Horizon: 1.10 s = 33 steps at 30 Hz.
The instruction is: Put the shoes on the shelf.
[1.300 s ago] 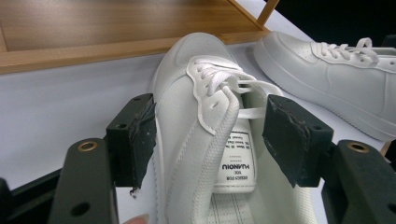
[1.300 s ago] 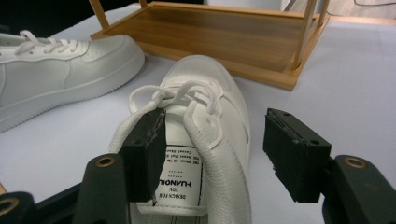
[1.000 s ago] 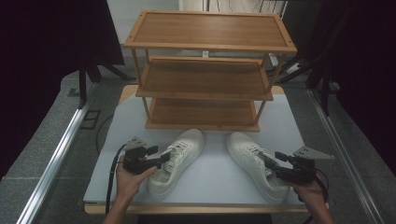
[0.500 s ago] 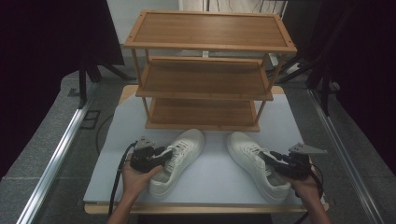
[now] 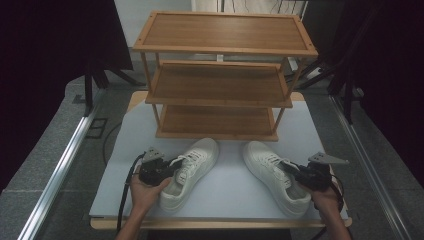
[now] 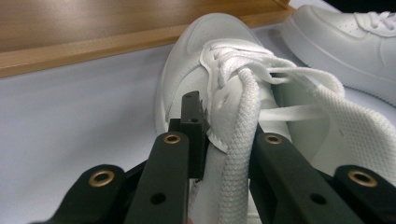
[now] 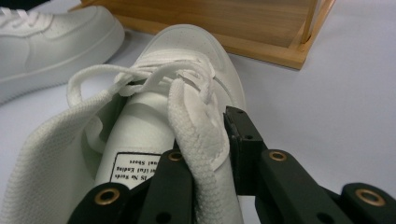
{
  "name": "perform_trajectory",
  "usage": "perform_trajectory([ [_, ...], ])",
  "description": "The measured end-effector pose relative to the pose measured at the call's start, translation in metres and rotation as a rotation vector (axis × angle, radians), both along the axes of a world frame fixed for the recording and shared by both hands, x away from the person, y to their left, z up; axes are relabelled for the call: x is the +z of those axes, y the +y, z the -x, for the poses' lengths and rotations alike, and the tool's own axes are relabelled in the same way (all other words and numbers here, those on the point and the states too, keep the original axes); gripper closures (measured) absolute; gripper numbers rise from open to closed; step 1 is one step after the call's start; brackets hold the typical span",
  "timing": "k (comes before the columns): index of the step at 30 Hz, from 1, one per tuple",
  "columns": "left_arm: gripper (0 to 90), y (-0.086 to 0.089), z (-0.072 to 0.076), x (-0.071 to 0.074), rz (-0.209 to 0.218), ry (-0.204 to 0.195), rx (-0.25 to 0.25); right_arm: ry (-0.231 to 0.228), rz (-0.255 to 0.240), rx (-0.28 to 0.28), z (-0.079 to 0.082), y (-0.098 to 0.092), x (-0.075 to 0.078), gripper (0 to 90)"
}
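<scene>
Two white sneakers lie on the white table in front of a wooden shoe rack [image 5: 220, 90]. My left gripper [image 5: 175, 164] [image 6: 226, 126] has just been closing and is shut on the padded collar wall of the left sneaker [image 5: 192, 167] [image 6: 219, 84], one jaw outside and one inside the opening. My right gripper [image 5: 290, 167] [image 7: 205, 135] has also just been closing and pinches the collar wall of the right sneaker [image 5: 272, 170] [image 7: 187, 60] the same way. Both sneakers rest flat on the table with their toes toward the rack.
The rack has three bare wooden shelves, and its lowest one [image 5: 215, 122] sits just beyond the toes. The table's front edge [image 5: 220, 220] runs close under both hands. Each gripper view shows the other sneaker [image 6: 341, 42] [image 7: 51, 42] off to the side. Grey floor and metal rails flank the table.
Both pairs of jaws have drawn together onto the sneakers' collar walls. The hands and the sneakers have hardly shifted.
</scene>
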<state>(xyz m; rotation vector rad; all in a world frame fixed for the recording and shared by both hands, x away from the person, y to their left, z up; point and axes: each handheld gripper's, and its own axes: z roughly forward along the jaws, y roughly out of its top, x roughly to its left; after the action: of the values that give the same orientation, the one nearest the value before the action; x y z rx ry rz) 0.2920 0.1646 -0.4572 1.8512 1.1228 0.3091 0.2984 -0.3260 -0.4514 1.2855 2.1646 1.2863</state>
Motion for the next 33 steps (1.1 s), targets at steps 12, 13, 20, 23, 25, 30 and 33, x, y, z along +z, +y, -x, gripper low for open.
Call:
perform_trajectory([
  [12,81.0,0.013,0.008,0.005,0.133,-0.022,-0.016,-0.004,-0.178,-0.062,0.009,0.005,-0.006,81.7],
  [13,81.0,0.015,0.009,0.006,0.153,-0.024,-0.020,-0.005,-0.208,-0.064,0.010,0.006,-0.007,81.7],
  [20,81.1,0.020,0.016,0.017,0.320,-0.045,-0.013,-0.003,-0.390,-0.080,0.016,0.011,-0.003,81.7],
  [23,81.1,0.023,0.017,0.021,0.395,-0.055,-0.001,-0.021,-0.428,-0.089,0.019,0.013,0.002,81.7],
  [25,81.1,0.024,0.018,0.024,0.438,-0.061,0.008,-0.026,-0.458,-0.102,0.021,0.014,0.004,81.7],
  [30,81.1,0.025,0.020,0.031,0.486,-0.078,0.010,-0.018,-0.542,-0.116,0.022,0.014,0.003,81.8],
  [33,81.1,0.024,0.022,0.033,0.519,-0.081,0.009,-0.008,-0.587,-0.129,0.022,0.013,0.002,81.9],
])
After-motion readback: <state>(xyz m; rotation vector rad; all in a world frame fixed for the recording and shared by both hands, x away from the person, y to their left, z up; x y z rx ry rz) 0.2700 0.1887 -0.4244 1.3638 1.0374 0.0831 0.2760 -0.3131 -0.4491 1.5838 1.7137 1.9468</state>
